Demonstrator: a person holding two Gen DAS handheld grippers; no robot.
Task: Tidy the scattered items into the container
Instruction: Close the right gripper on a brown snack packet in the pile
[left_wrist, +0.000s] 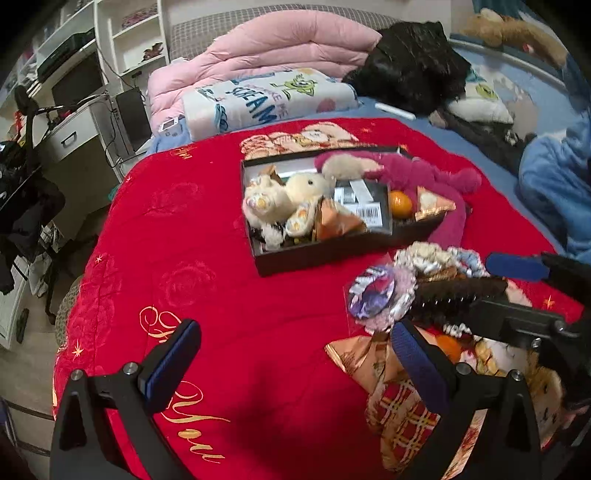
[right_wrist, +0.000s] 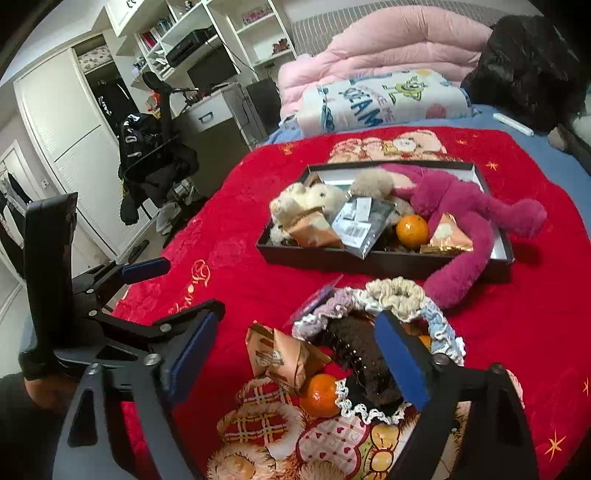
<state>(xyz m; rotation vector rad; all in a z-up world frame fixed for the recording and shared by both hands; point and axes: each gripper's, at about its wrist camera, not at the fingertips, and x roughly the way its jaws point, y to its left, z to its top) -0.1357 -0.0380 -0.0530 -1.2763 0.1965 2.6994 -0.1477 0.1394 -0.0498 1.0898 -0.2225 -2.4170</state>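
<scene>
While tongs (right_wrist: 295, 354) gape, orange (right_wrist: 319, 395) between

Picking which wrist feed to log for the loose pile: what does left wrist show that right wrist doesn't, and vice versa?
Left wrist only: a round badge beside the pile, and a blue garment at the right edge.
Right wrist only: the white wardrobe, and the loose orange in clear view.
Both: the box with the pink plush toy, the scrunchies, and both open grippers, left and right.
</scene>
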